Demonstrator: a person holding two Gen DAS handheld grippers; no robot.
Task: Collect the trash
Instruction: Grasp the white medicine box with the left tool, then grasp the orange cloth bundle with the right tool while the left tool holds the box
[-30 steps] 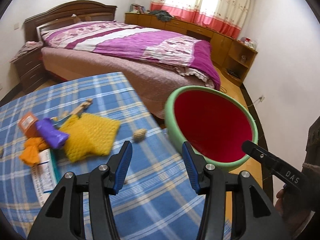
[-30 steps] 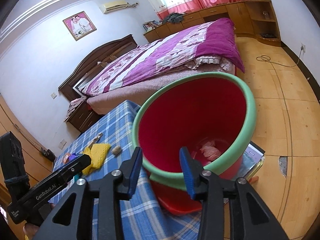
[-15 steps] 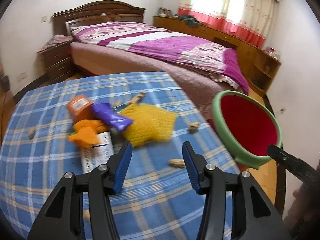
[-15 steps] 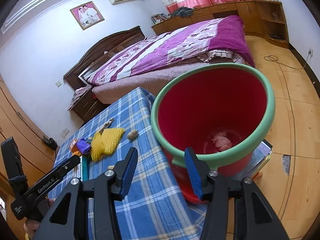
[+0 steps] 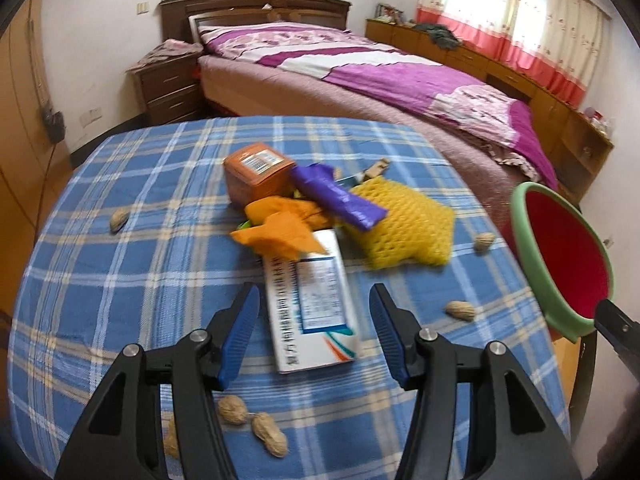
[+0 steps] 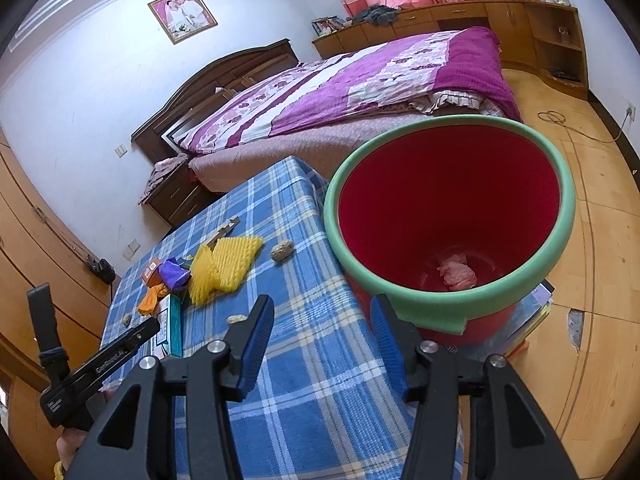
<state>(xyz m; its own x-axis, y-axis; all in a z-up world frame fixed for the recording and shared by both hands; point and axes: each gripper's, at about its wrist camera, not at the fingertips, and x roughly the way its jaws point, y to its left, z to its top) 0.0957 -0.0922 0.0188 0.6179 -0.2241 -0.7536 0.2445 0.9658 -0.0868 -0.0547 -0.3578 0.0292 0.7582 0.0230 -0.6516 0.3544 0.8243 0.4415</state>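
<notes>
Swung left from the bin over the past second, the left gripper (image 5: 314,330) now hangs over the checked tablecloth (image 5: 120,280), its blue-padded jaws apart and empty, framing the near end of a white-and-teal carton (image 5: 310,304) lying flat below. Peanuts (image 5: 252,426) sit just beneath its left finger, with others scattered toward the table's right edge (image 5: 460,310) and far left (image 5: 119,219). Beyond the carton the trash lies in a heap: an orange wrapper (image 5: 280,230) overlapping the carton's far end, a purple wrapper (image 5: 340,196) across a yellow foam net (image 5: 404,226), and an orange box (image 5: 258,172) behind them.

From the right wrist view, the right gripper (image 6: 322,344) is over the table's right edge, jaws likewise spread and holding nothing, its right finger in front of the bin (image 6: 448,308). That red bin with a green rim stands beside the table, just off its edge, and a crumpled pink scrap (image 6: 458,274) rests on its bottom. The same heap shows to the left, near the black body of the left gripper.

Behind the table stands a bed (image 6: 360,80) with a purple quilt, and a framed portrait (image 6: 182,14) hangs on the wall above its headboard.
</notes>
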